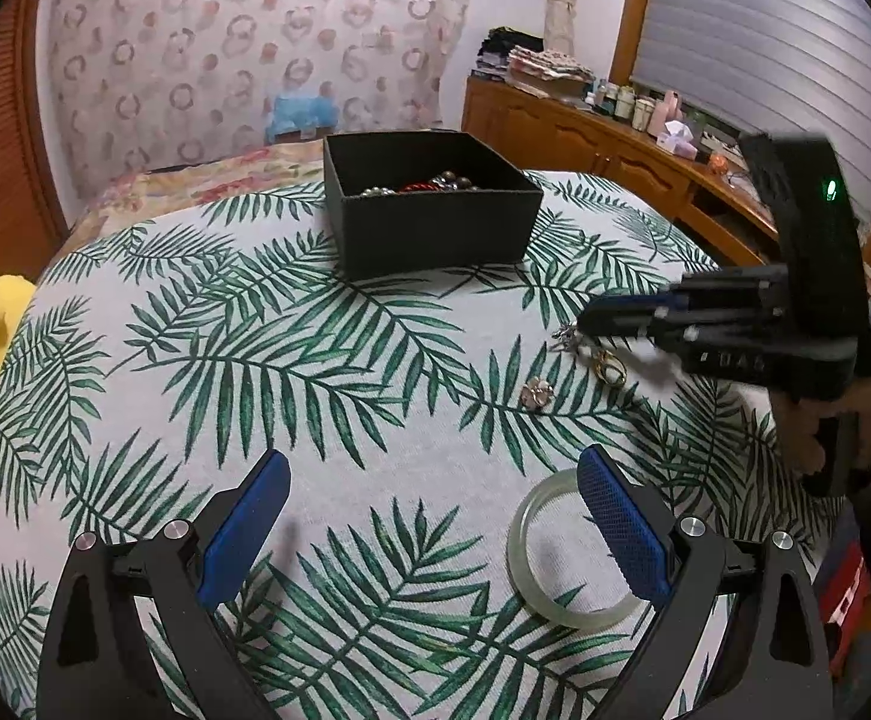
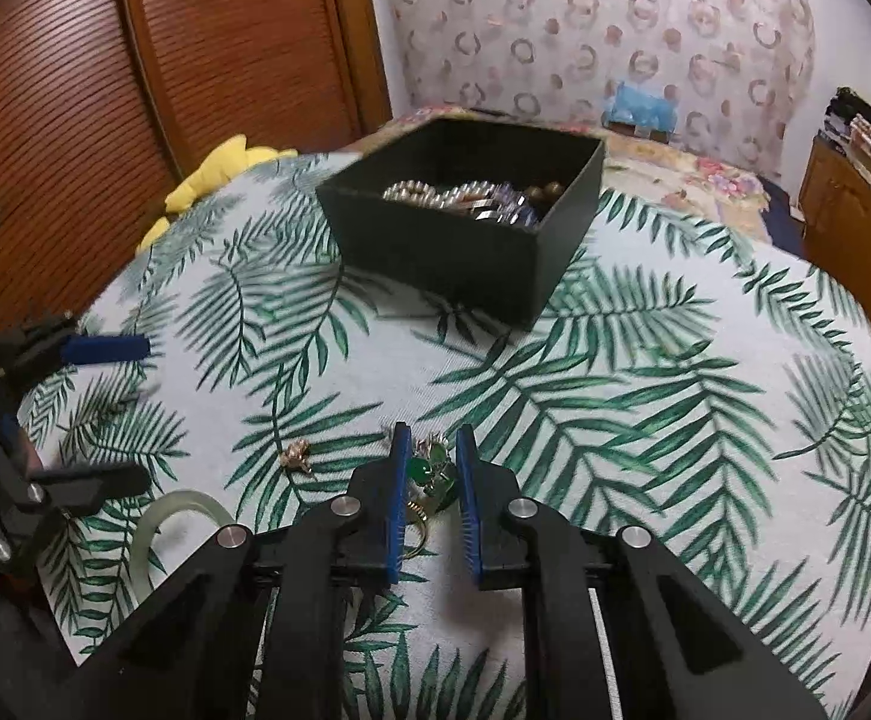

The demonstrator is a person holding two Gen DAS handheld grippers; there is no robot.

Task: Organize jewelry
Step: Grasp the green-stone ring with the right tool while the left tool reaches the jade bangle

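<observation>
Loose jewelry is mid-frame in the right wrist view: a small cluster (image 2: 432,468) with a green stone and a gold ring sits between your right tongs (image 2: 432,456). The right tongs are narrowed around it, but I can't tell if the pads actually bite yet; a gap shows on both sides. Treat it as not gripped.

Left of the cluster, a small gold piece (image 2: 297,456) lies alone on the cloth. Lower left of that view, the pale bangle (image 2: 156,525) lies flat, partly hidden by your left tongs.

Left wrist view: left tongs (image 1: 429,516) stand wide open and empty, low over the tabletop (image 1: 375,408). The right-hand blue pad (image 1: 621,528) overlaps the bangle's ring in the picture; whether it touches, I can't say.

The black box (image 1: 429,204) is at upper centre, well apart from the loose items. It already holds beads and bracelets, so part of the job looks done.

Left, by my read: cluster, gold piece and bangle, three lots on the cloth. I'd call it past halfway, with none of these lifted.

Next call: seat the right pads on the cluster before lifting. It's small and mixed, so bits could drop out. The bangle suits the left tongs.
</observation>
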